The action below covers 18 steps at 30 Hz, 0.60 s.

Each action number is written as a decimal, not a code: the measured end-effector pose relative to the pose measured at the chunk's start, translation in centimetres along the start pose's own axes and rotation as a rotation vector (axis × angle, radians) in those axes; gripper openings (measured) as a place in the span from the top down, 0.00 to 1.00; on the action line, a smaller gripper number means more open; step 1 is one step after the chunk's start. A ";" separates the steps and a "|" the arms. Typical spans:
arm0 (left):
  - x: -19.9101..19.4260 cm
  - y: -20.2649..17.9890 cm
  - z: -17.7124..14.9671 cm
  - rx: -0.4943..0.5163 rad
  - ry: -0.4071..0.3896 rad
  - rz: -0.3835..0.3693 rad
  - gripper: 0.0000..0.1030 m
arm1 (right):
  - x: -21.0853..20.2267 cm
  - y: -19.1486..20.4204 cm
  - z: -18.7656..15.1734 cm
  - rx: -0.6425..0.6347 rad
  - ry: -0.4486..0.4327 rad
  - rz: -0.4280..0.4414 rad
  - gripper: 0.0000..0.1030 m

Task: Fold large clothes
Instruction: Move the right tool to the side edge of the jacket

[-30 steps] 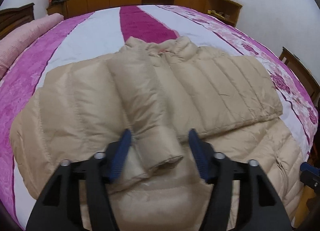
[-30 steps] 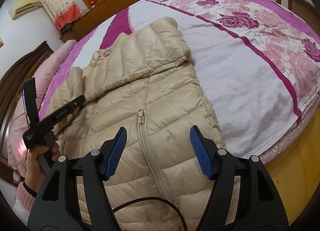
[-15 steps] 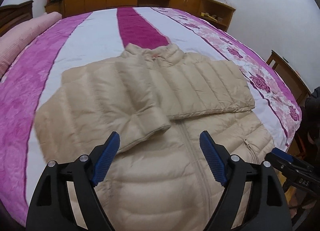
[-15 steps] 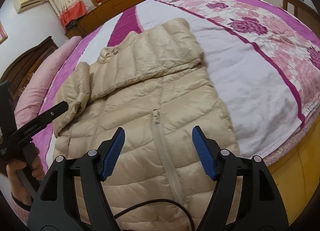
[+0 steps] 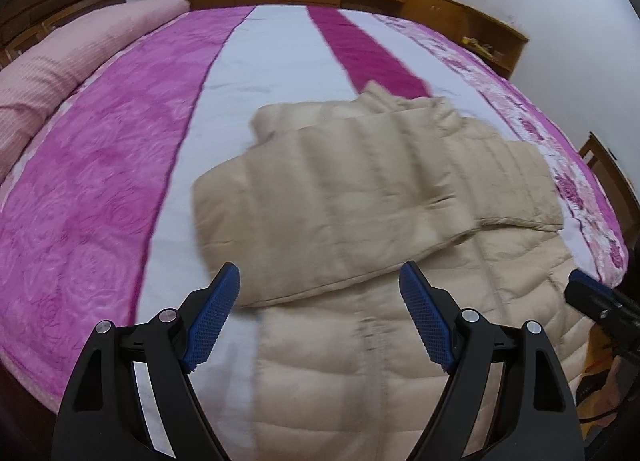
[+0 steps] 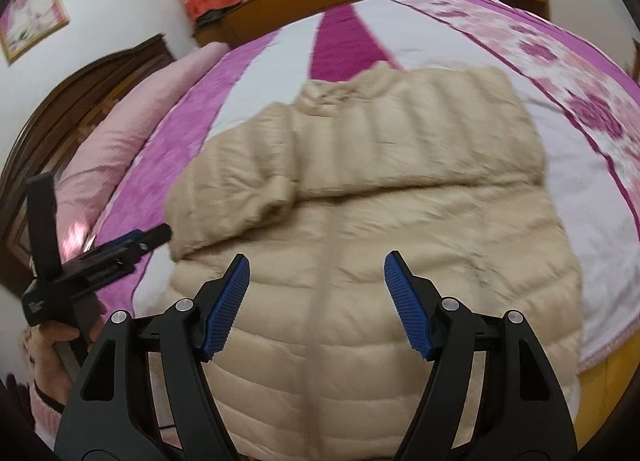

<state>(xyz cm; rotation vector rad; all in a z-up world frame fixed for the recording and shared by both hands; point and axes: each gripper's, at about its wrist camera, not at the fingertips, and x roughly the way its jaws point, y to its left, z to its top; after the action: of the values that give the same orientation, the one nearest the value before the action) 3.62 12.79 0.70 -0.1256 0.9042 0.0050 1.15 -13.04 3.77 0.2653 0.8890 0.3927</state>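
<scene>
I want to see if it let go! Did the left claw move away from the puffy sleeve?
Yes. The left claw pulled back toward the jacket's hem, leaving the folded sleeve lying free, farther up the bedspread.

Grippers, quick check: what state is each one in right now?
Left tool: open, holding nothing, above the beige jacket.
Right tool: open, holding nothing.

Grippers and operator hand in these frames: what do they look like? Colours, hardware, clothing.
Both grippers, left and right, have black angular frames with silver pivot bolts and blue textured finger pads. White lettering marks the left gripper's body. The left hand wears a pink fuzzy sleeve cuff.
</scene>
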 end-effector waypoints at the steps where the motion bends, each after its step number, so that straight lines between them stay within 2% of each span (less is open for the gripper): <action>1: 0.1 0.5 0.0 -0.003 0.005 0.001 0.23 | 0.4 0.8 0.1 -0.012 0.005 0.007 0.32; 11: 1.6 5.4 -1.5 -0.058 0.039 0.013 0.23 | 6.3 8.2 0.8 -0.130 0.068 0.044 0.32; 18: 1.7 8.4 -2.8 -0.117 0.049 0.059 0.23 | 10.8 12.1 1.4 -0.191 0.089 0.041 0.32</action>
<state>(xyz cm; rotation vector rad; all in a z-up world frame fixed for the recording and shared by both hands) 2.01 20.74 -3.25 -0.2091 0.9567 0.1100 5.74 2.47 1.70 0.0909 0.9270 0.5268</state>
